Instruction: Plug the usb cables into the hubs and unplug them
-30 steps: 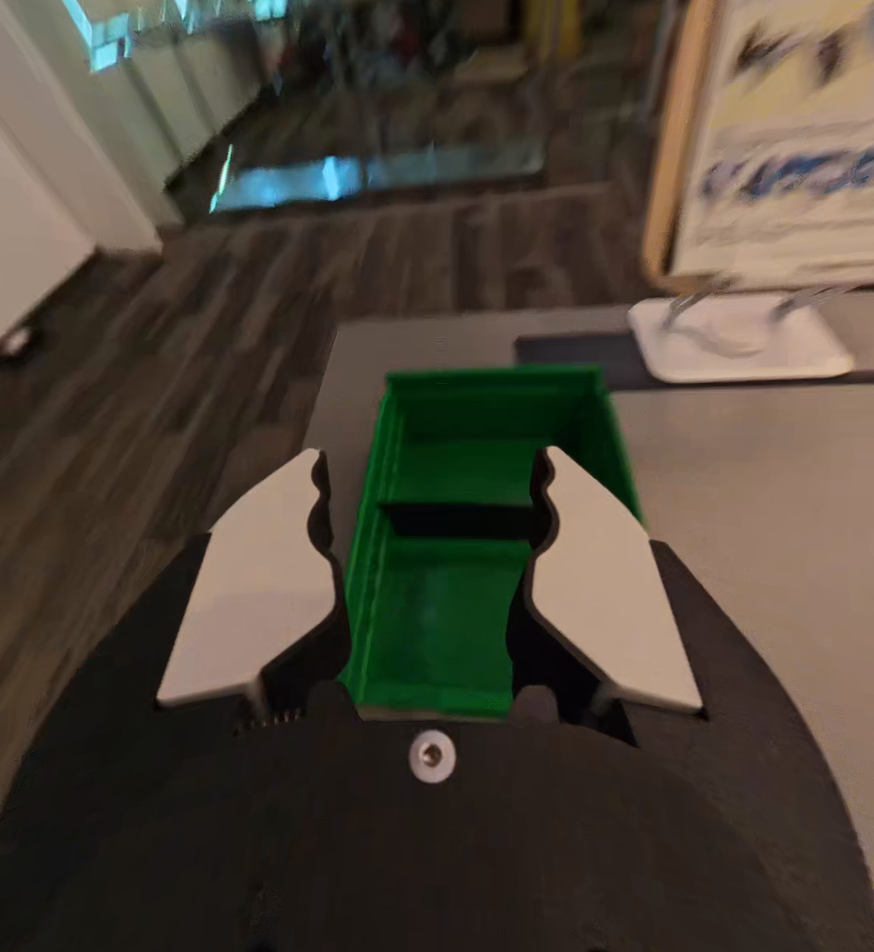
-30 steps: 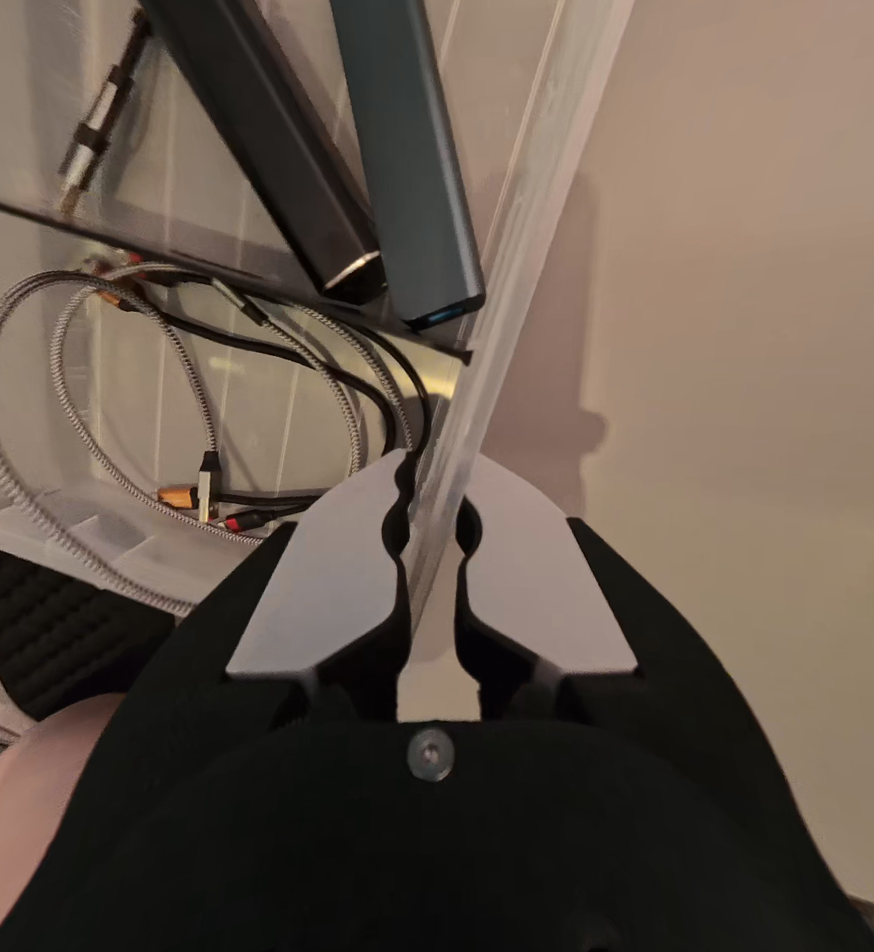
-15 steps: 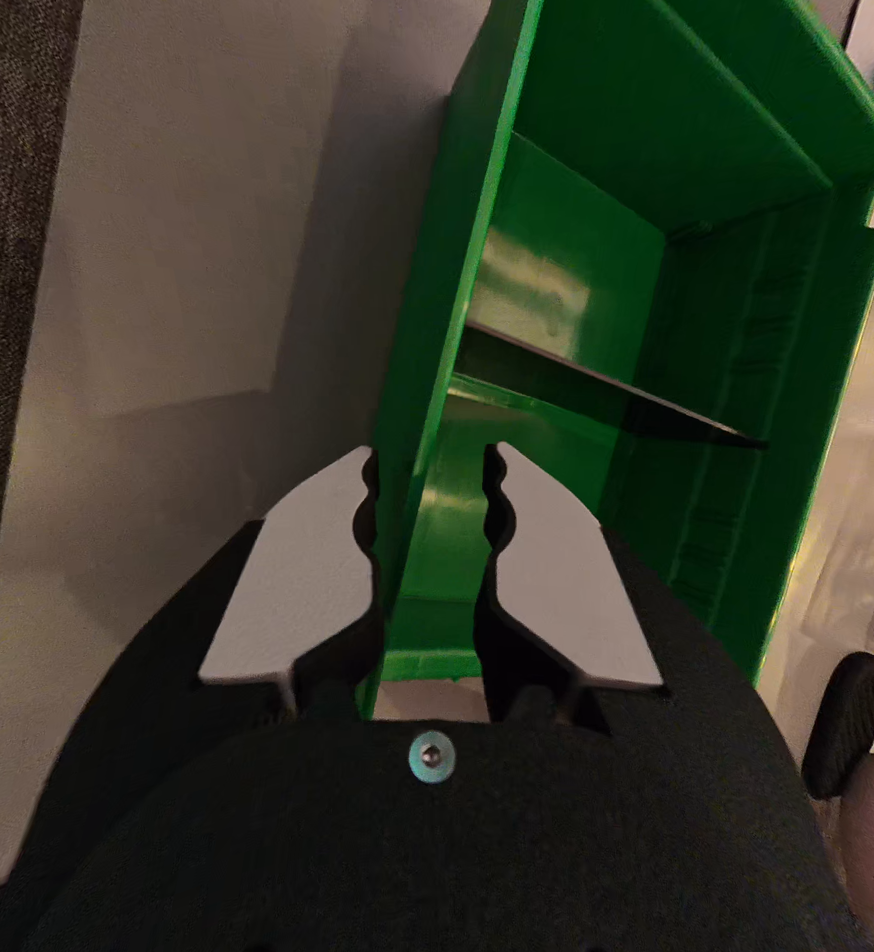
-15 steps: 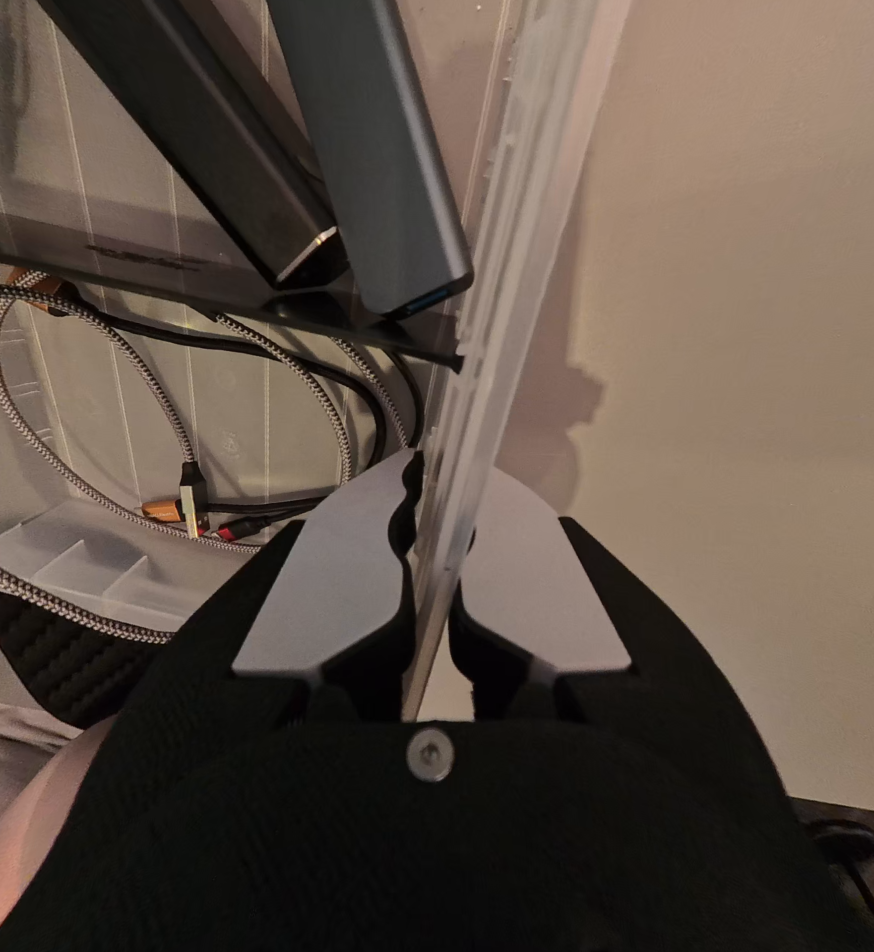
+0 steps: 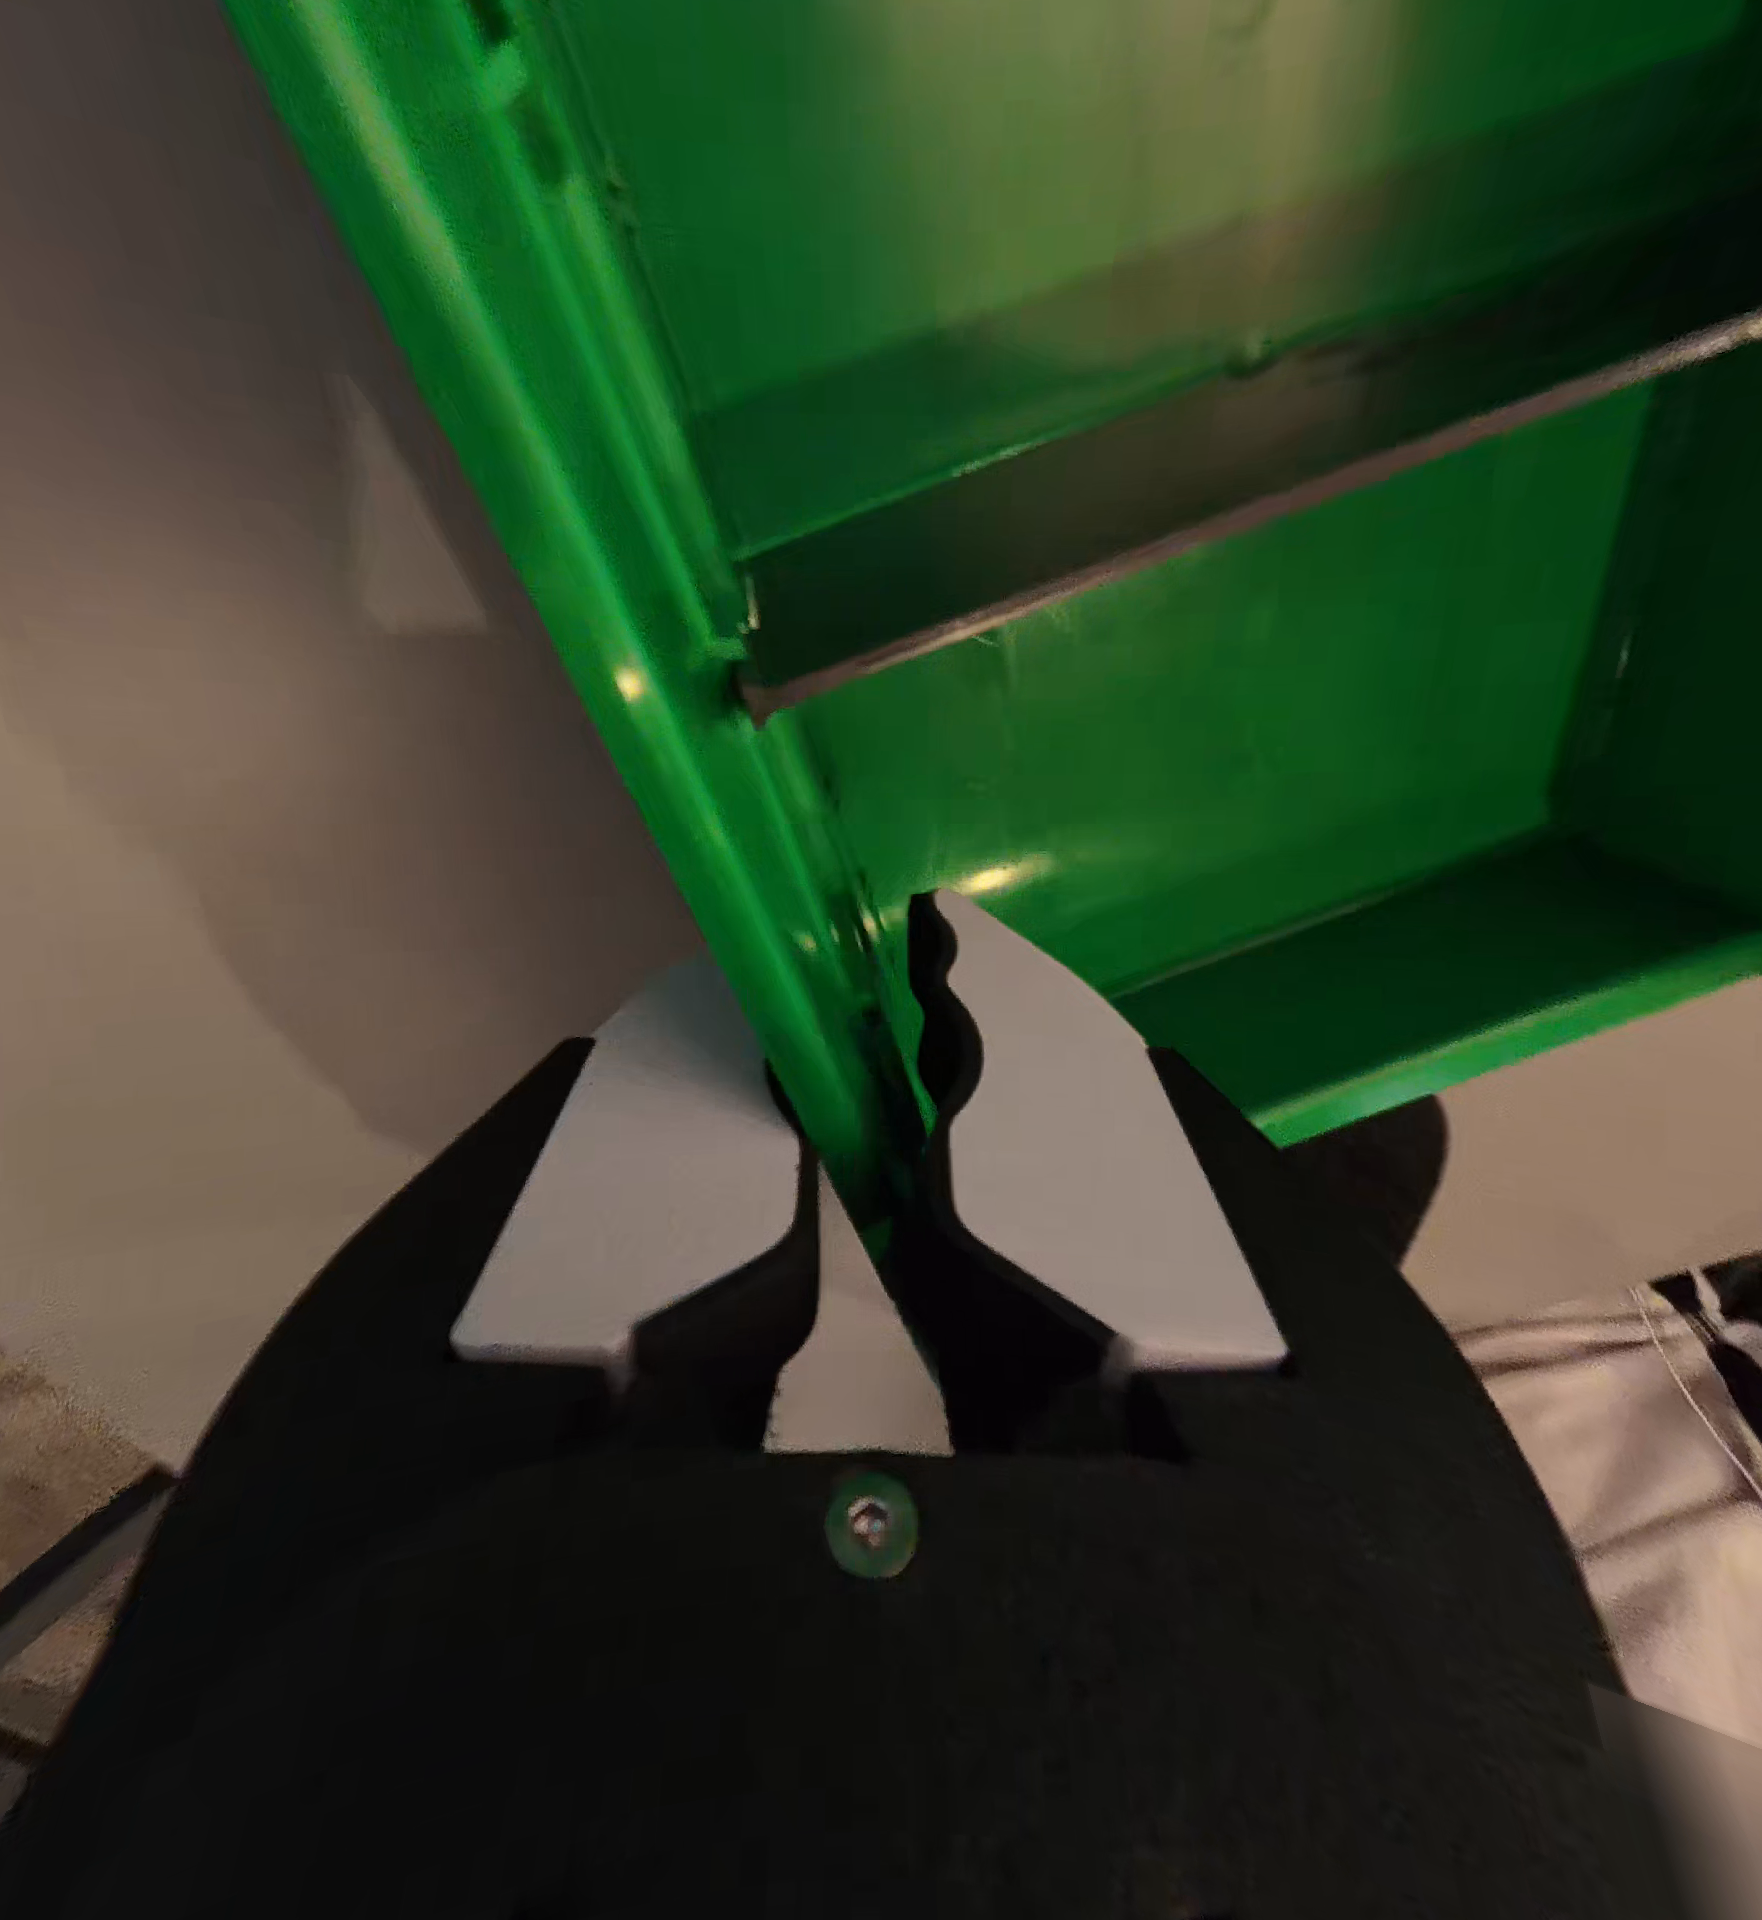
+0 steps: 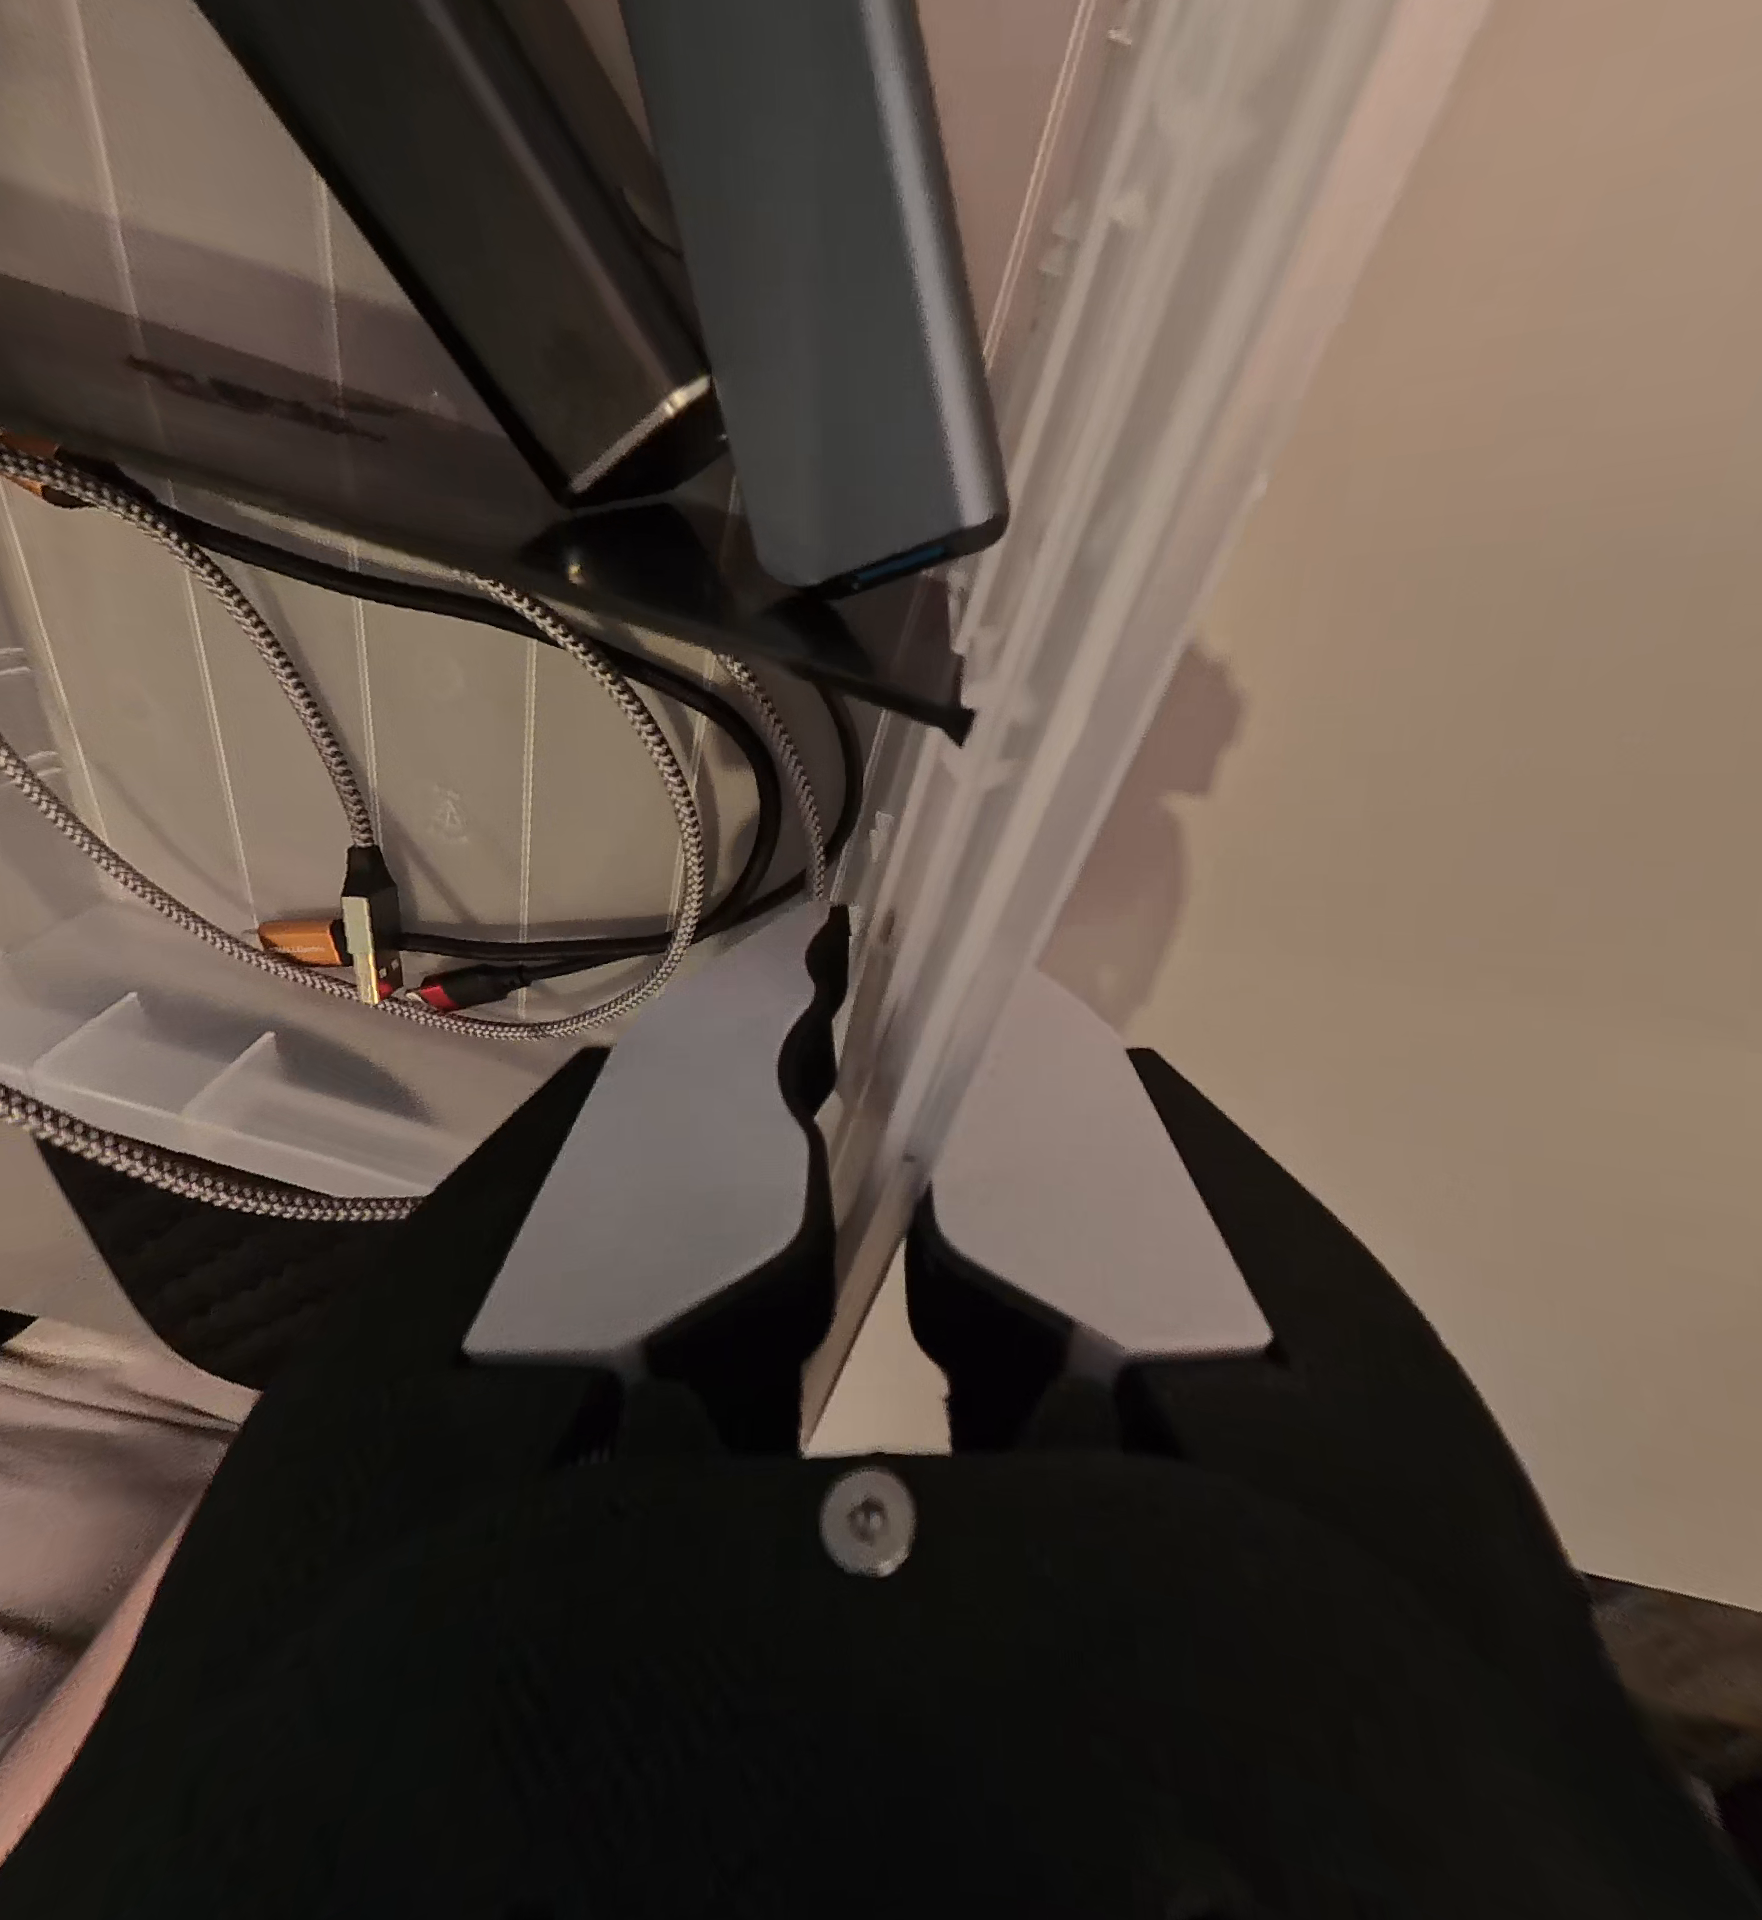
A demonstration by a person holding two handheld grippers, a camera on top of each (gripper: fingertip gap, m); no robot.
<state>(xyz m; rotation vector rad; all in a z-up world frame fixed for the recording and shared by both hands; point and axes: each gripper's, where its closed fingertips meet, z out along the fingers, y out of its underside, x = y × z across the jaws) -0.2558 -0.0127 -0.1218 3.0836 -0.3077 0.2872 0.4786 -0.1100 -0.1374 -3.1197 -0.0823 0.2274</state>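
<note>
My left gripper [image 5: 835, 966] is shut on the left wall of an empty green bin [image 5: 648, 623], which has a dark divider [image 5: 1272, 488] across it. My right gripper [image 6: 918, 966] is shut on the right wall of a clear plastic bin [image 6: 1116, 520]. Inside that bin lie a dark hub [image 6: 503, 260] and a grey-blue hub [image 6: 825, 291], side by side in the far compartment. The near compartment holds coiled cables: a grey braided cable [image 6: 648, 748], a black cable [image 6: 763, 790], and loose plugs, one orange [image 6: 300, 940].
Both bins rest on a beige table [image 6: 1531, 727]. A black textured object [image 6: 181, 1226] lies by the clear bin's near end. The table edge and dark floor [image 6: 1739, 1683] are at lower right. Light clothing [image 5: 1635, 1507] shows at lower right in the left wrist view. Left tips to right tips: about 75 cm.
My left gripper dropped from above the green bin onto its left wall and closed on it. My right gripper closed tighter on the clear bin's wall and the bin looks nearer.
</note>
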